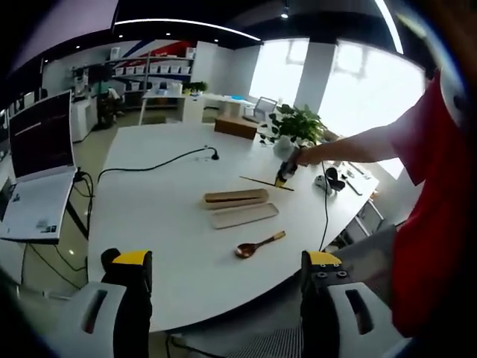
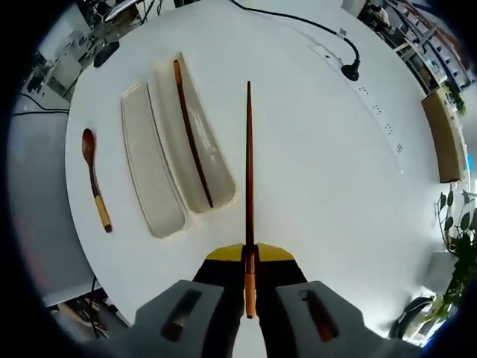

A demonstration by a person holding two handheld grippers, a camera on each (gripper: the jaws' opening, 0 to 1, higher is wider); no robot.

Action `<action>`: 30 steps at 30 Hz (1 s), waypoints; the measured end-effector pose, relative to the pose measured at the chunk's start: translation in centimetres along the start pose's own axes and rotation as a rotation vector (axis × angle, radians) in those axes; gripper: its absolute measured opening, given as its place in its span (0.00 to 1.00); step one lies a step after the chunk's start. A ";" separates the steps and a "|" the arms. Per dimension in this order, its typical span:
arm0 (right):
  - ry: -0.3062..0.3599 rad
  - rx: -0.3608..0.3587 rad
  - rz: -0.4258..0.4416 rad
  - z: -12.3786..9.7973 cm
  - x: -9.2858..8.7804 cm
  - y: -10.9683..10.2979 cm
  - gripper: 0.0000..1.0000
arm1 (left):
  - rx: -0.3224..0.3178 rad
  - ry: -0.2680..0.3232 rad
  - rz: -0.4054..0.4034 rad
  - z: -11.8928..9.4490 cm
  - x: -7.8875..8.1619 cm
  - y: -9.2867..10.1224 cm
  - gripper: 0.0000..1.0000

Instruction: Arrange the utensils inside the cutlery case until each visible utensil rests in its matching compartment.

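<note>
Clamping one chopstick [image 2: 249,186], the right hand-held gripper [image 2: 249,257] is held above the white worktop [image 2: 313,149]. The left hand-held gripper [image 1: 223,272] is held apart, unladen. A second chopstick [image 2: 192,134] lies in the case tray [image 2: 212,175], its lid [image 2: 149,171] alongside, the wooden spoon [image 2: 95,179] beyond. No legible writing is seen.

No readable text, labels, brand names, numbers or signs appear in either the left gripper view or the right gripper view (a wall at the far end of the room carries red and blue stripes, but they form no letters that can be made out).
</note>
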State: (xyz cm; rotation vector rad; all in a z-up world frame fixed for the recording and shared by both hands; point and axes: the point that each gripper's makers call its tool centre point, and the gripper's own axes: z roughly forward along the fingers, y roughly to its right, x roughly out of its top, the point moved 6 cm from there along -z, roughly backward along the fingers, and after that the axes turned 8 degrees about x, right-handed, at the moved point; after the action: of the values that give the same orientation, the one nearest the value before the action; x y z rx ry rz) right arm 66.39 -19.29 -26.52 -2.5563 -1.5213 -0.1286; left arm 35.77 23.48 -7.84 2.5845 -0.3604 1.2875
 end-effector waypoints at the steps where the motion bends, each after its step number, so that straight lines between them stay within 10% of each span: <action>1: 0.005 -0.001 0.010 -0.1 0.0 0.0 0.00 | 0.002 0.000 0.000 -0.1 -0.1 -0.1 0.84; 12: 0.026 0.027 0.014 -0.3 2.1 -2.5 0.00 | 0.013 0.003 -0.011 -0.5 -0.4 -0.7 0.84; 30: -0.004 0.069 -0.293 0.9 10.0 -6.9 0.00 | 0.014 0.004 -0.011 -0.8 -0.6 -1.4 0.84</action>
State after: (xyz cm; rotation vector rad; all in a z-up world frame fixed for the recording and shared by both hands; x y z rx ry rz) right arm 65.12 -7.21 -25.17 -2.2694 -1.8584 -0.1043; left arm 35.31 25.09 -8.00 2.5916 -0.3375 1.2963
